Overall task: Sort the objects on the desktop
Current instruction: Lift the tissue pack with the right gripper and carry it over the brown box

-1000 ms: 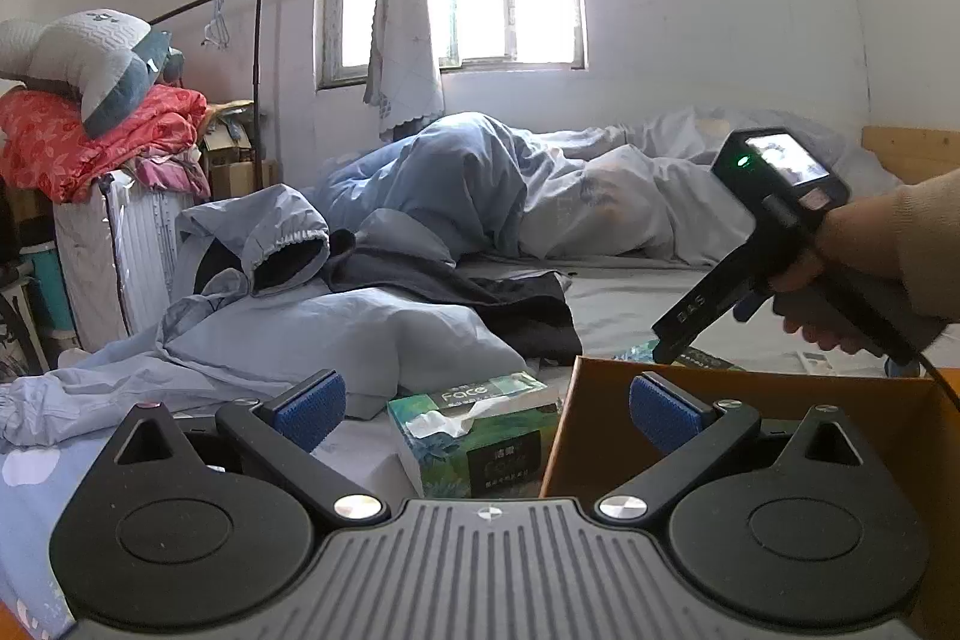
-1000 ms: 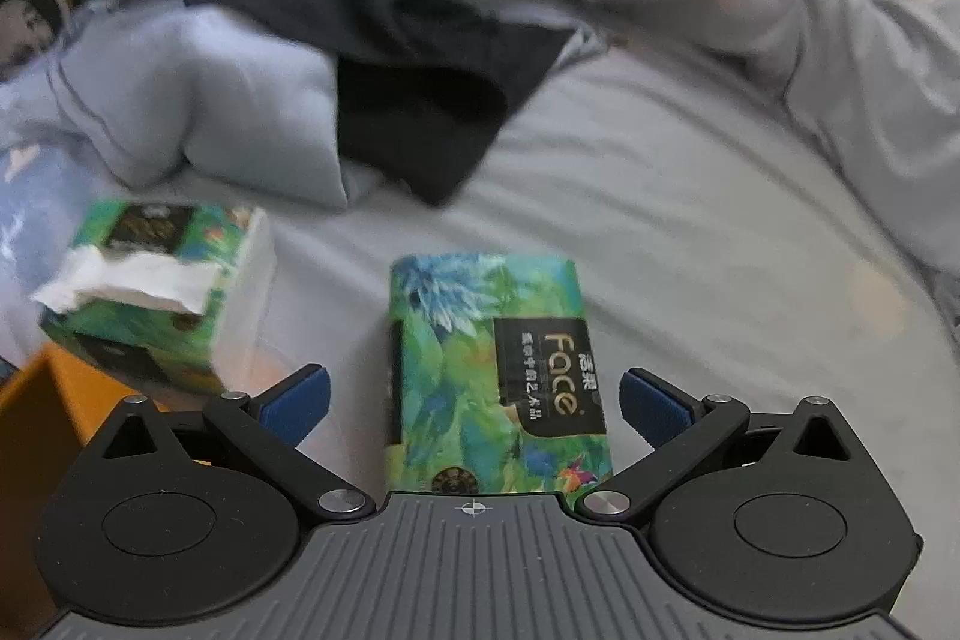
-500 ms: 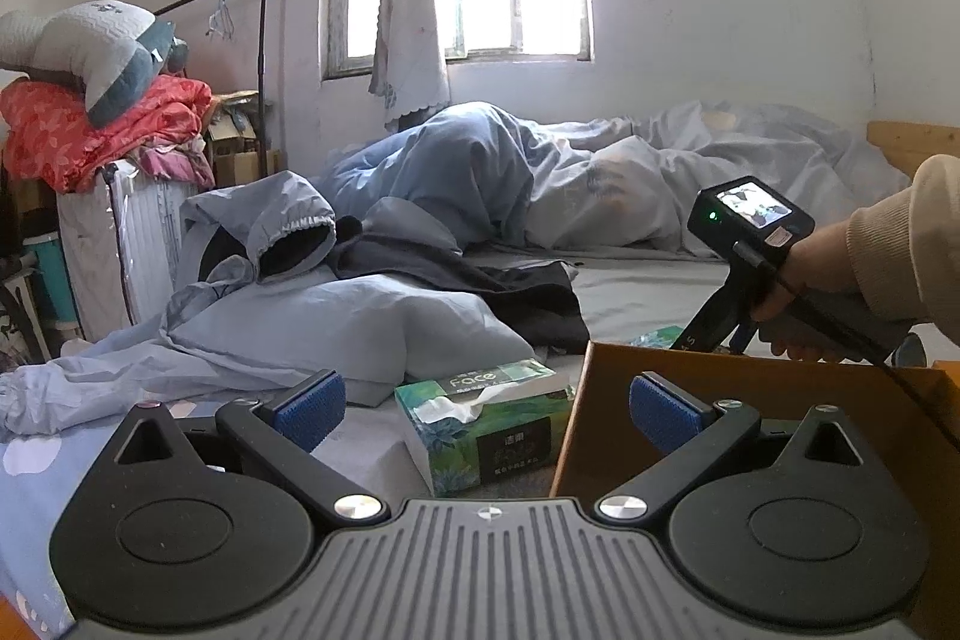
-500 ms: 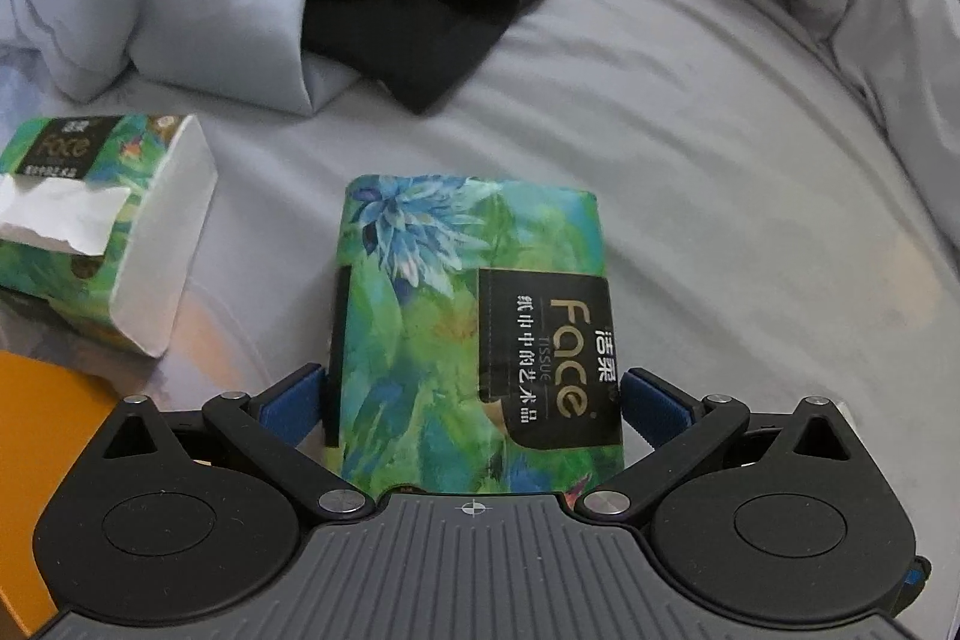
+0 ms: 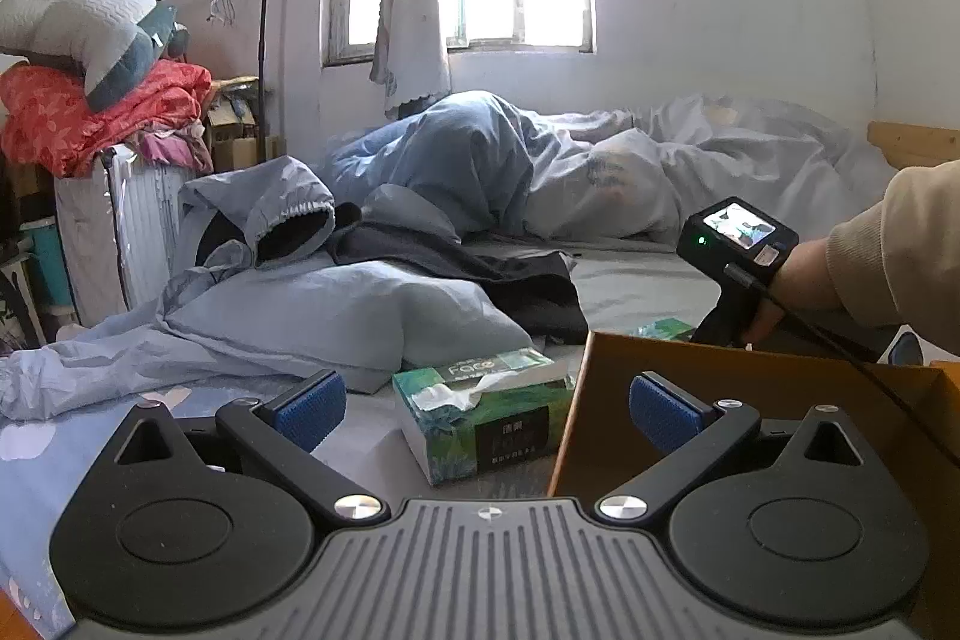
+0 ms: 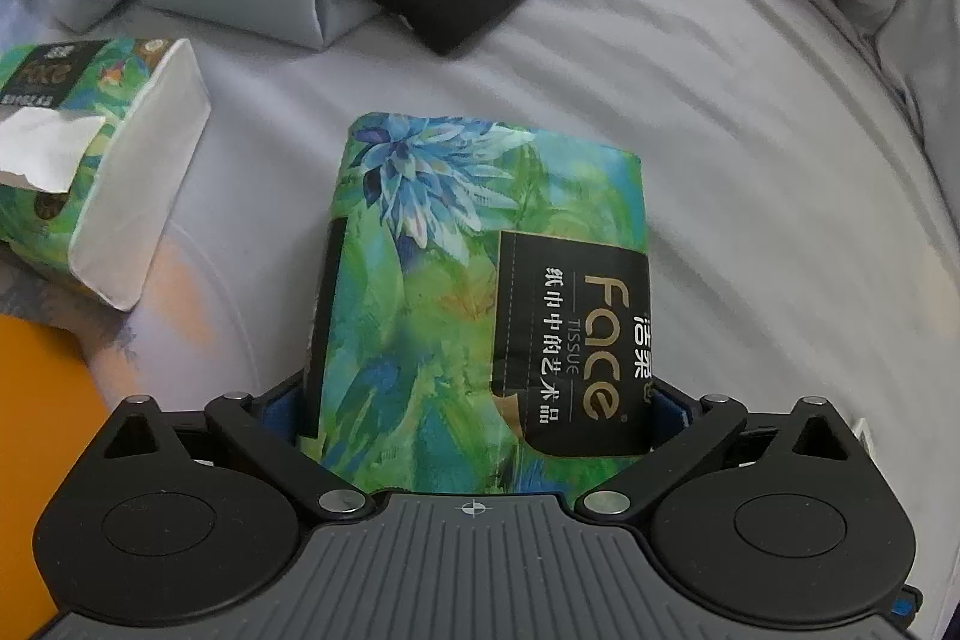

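Observation:
A sealed green "Face" tissue pack (image 6: 480,292) lies flat on the grey bed sheet. My right gripper (image 6: 474,409) is open, its blue-padded fingers at either side of the pack's near end; whether they touch it I cannot tell. An opened tissue pack (image 6: 90,166) lies to its left, with a tissue sticking out; it also shows in the left wrist view (image 5: 486,409). My left gripper (image 5: 486,409) is open and empty, low over the bed. An orange cardboard box (image 5: 750,388) stands just right of it. The right gripper's handle (image 5: 735,250) shows behind the box.
Crumpled blue bedding (image 5: 336,316) and a dark garment (image 5: 510,280) lie behind the packs. A white radiator (image 5: 120,220) topped with red cloth and a plush pillow stands at the left. The box's orange corner (image 6: 42,400) shows at the right wrist view's left edge.
My right gripper has moved forward and down, so the sealed tissue pack now sits between its fingers. The left gripper has barely moved.

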